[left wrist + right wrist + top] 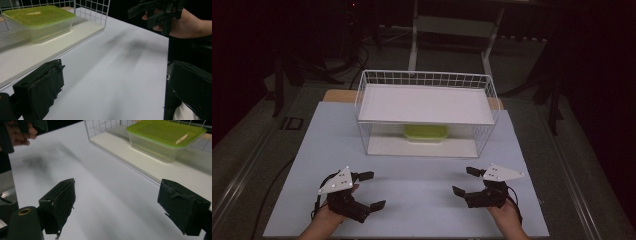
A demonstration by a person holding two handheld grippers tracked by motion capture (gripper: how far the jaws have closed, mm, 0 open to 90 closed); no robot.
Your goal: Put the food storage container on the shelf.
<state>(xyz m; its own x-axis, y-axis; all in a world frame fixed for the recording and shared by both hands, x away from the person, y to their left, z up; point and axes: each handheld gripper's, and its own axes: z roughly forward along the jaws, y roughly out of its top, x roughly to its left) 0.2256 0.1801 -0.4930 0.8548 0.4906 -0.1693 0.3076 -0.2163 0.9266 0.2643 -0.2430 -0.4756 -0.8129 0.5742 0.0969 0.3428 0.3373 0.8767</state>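
A clear plastic container with a green lid sits on the lower board of a white wire rack, under its white upper shelf. The left gripper view has the container at its upper left, and the right gripper view has the container at its upper right. My left gripper rests low over the table's near left, open and holding nothing. My right gripper is at the near right, also open with nothing between its jaws. Both grippers point towards the rack and stand well apart from it.
The pale table top lies bare between the grippers and the rack. Dark floor, cables and a stand's legs surround the table. The right hand and its gripper appear far off in the left gripper view.
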